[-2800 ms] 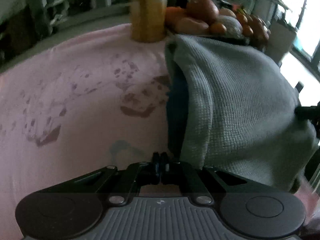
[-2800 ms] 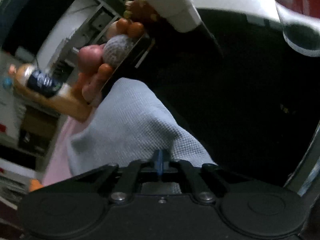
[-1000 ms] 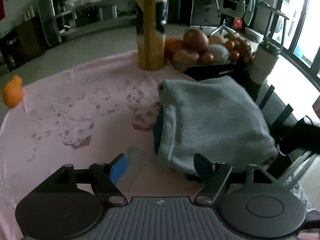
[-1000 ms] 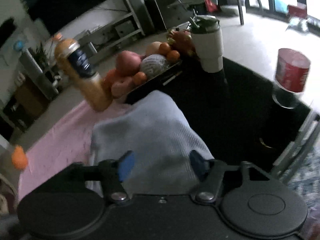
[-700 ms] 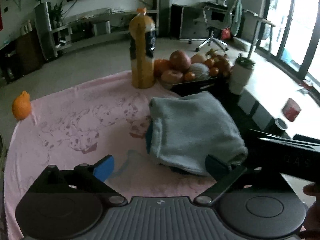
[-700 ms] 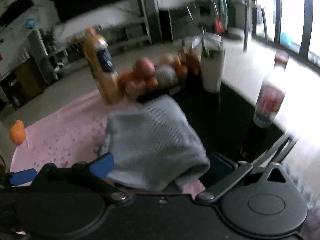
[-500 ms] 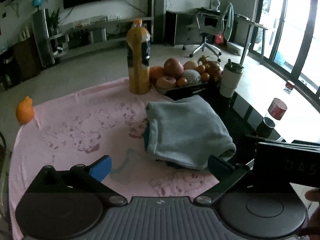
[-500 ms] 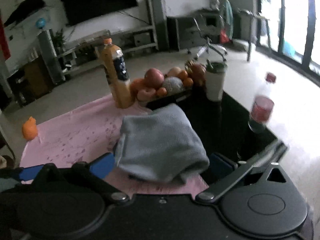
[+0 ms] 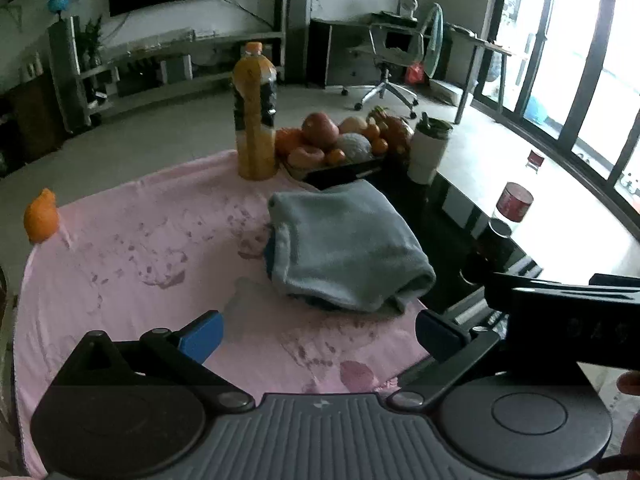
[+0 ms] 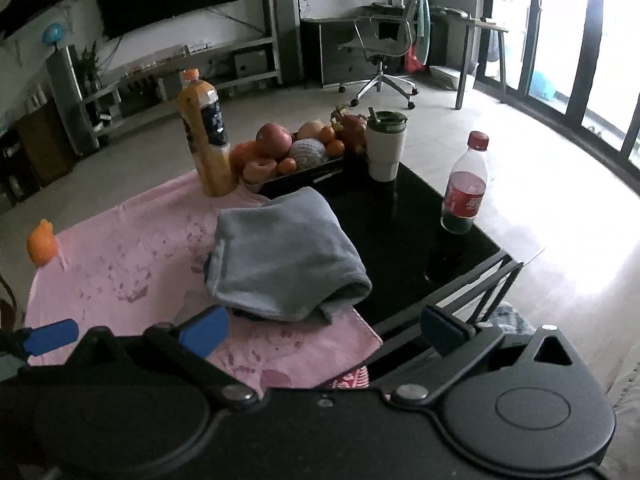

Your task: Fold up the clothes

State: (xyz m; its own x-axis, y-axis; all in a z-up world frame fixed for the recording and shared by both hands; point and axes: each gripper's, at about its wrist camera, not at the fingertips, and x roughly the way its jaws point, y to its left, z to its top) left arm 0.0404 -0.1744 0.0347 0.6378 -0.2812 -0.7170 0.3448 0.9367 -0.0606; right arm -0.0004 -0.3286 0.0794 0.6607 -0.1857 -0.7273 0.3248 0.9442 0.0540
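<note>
Both sets of fingers are spread wide with nothing between them: the left gripper [image 9: 318, 334] and the right gripper [image 10: 324, 330] hang above the near edge of the table, blue pads apart. On to the containers, biggest first: the dark fruit tray [image 10: 304, 178] is heaped with an apple, oranges and a netted melon; the tall juice bottle [image 10: 204, 140] beside it is full of orange liquid; the white tumbler [image 10: 384, 150] has its dark lid on; the cola bottle [image 10: 464, 192], red cap on, holds only a little dark drink at the bottom. The folded grey garment [image 10: 284, 258] lies out ahead of the fingers, well clear of both pairs, a blue layer peeking out at its left edge. It sits on the pink printed cloth [image 10: 120, 264], right side running onto the black glass table [image 10: 400, 236]. A small orange toy [image 10: 40, 242] stands at the cloth's far left corner. Behind: a grey-floored living room, dark TV, low shelving, office chair, bright windows on the right.
</note>
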